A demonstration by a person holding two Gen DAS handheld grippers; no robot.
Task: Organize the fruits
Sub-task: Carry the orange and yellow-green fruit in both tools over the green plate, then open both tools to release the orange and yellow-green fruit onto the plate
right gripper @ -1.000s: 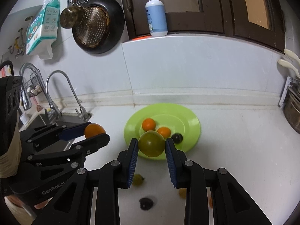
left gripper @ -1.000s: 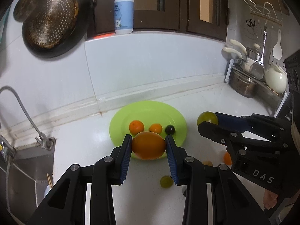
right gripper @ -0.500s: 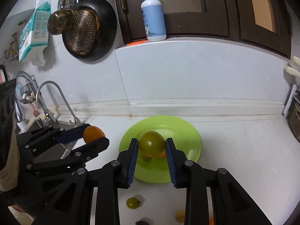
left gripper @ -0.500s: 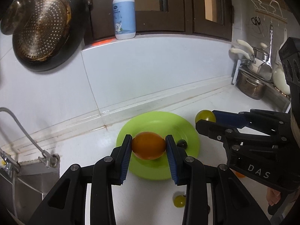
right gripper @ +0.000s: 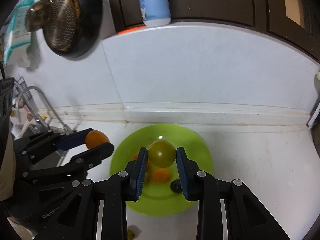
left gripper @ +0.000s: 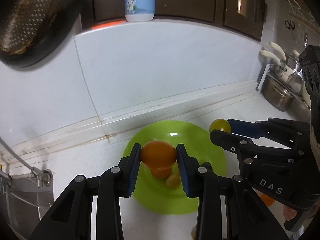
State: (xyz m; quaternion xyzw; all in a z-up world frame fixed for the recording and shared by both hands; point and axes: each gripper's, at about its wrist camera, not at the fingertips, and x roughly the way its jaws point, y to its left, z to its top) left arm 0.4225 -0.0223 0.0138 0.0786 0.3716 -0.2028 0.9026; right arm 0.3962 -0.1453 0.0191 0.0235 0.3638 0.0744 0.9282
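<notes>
My left gripper (left gripper: 158,154) is shut on an orange fruit (left gripper: 158,155) and holds it over the lime-green plate (left gripper: 212,150). My right gripper (right gripper: 162,156) is shut on a yellow-green fruit (right gripper: 162,153) above the same plate (right gripper: 200,156). On the plate lie small orange fruits (right gripper: 160,176) and a dark one (right gripper: 175,185). In the left wrist view the right gripper (left gripper: 219,129) shows at the right with its green fruit (left gripper: 220,125). The right wrist view has the left gripper (right gripper: 98,140) at the left, with its orange fruit (right gripper: 97,139).
The plate sits on a white counter (right gripper: 260,170) near the tiled back wall. A sink with a tap (right gripper: 36,100) lies to the left, pots (left gripper: 280,98) stand to the right. A pan (right gripper: 70,18) hangs on the wall; a soap bottle (right gripper: 154,2) stands on the ledge. Small fruits lie near the counter's front (left gripper: 268,200).
Both grippers have moved forward toward the wall with their fruits, and now hang over the plate. The loose fruits on the counter have slid toward the lower edge of the views.
</notes>
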